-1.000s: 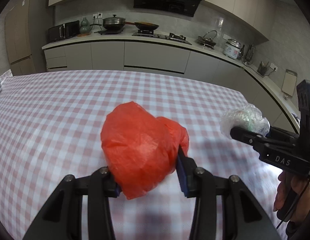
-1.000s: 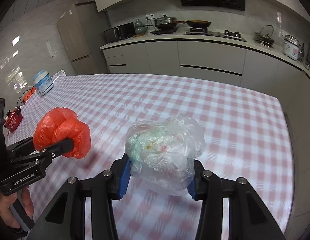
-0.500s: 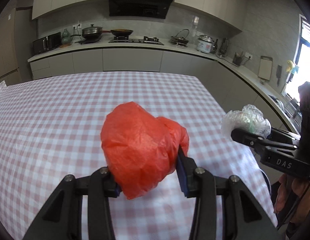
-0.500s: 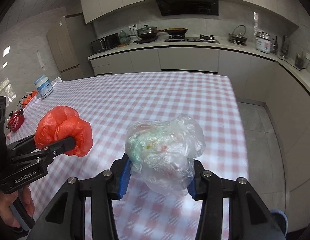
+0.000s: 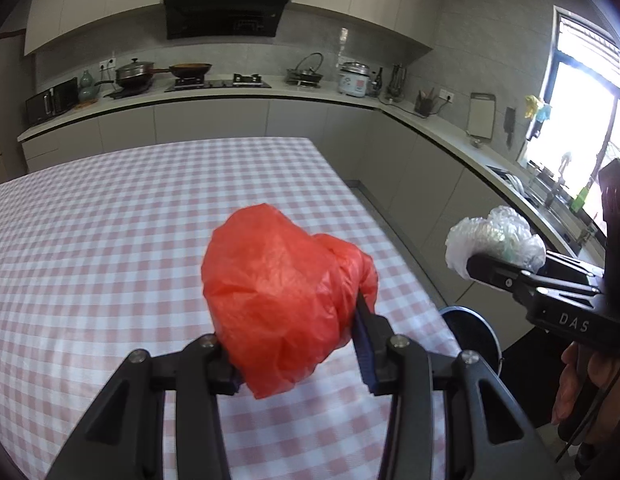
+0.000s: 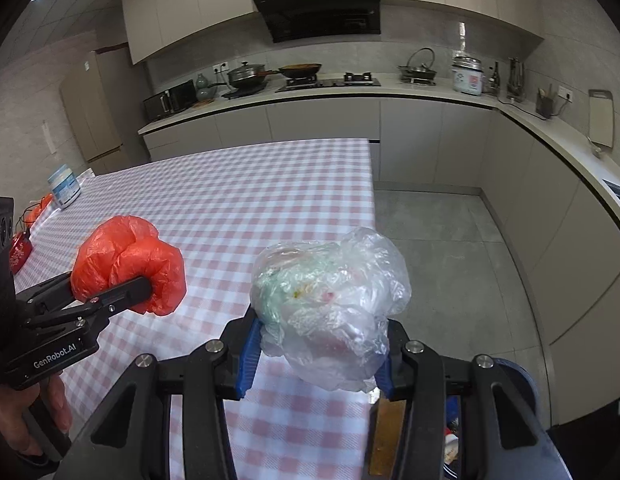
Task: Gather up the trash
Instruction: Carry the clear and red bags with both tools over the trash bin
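Left gripper [image 5: 296, 354] clamps the red bag [image 5: 284, 294]; right gripper [image 6: 316, 358] squeezes the clear bag [image 6: 334, 300], both above the checked table's [image 6: 230, 208] corner. Best carry them squarely over the bin [image 5: 476, 334] below before letting go. Lettering reads "DAS" and "GenRobot.AI".

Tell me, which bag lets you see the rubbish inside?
The clear bag in the right tool; the red bag hides its contents.

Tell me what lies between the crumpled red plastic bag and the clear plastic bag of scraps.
Nothing: in the right wrist view only bare pink-checked tablecloth shows between the crumpled red plastic bag and the clear plastic bag of scraps.
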`<state>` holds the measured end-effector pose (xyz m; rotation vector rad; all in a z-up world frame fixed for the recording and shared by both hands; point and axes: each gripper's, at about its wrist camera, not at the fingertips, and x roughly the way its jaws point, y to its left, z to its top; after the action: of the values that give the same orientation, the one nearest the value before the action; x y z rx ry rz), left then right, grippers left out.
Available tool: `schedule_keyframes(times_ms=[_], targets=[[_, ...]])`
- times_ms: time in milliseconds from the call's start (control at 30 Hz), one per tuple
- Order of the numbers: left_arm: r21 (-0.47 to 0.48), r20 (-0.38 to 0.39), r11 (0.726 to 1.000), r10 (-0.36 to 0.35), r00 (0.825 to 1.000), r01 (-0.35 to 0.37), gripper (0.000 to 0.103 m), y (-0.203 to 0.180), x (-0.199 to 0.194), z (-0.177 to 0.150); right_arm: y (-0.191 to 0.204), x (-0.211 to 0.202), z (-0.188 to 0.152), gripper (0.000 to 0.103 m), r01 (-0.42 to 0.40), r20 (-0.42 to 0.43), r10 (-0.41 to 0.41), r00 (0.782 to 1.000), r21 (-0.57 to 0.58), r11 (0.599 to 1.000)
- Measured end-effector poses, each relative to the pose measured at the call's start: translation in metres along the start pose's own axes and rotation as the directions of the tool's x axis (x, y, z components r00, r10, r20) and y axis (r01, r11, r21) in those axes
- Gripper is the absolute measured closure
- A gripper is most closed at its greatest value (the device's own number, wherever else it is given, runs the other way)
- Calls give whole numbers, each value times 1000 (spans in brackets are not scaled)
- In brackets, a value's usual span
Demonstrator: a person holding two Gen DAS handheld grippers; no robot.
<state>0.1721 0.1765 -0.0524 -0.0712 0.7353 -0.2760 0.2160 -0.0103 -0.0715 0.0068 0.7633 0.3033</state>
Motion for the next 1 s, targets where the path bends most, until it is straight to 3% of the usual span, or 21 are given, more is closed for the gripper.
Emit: schedule_keyframes(times_ms=[233, 633, 1000], targets=[[42, -4, 998, -48, 999, 49, 59, -65, 16, -1, -62, -33, -20, 54, 42, 8, -42, 999, 39, 998], [91, -47, 993, -72, 996, 76, 59, -179, 52, -10, -198, -70, -63, 54, 64, -13, -63, 998, 95, 993], [83, -159, 993, -73, 985, 87, 59, -255, 101, -56, -296, -65, -119, 54, 45, -113, -34, 993, 102, 994]])
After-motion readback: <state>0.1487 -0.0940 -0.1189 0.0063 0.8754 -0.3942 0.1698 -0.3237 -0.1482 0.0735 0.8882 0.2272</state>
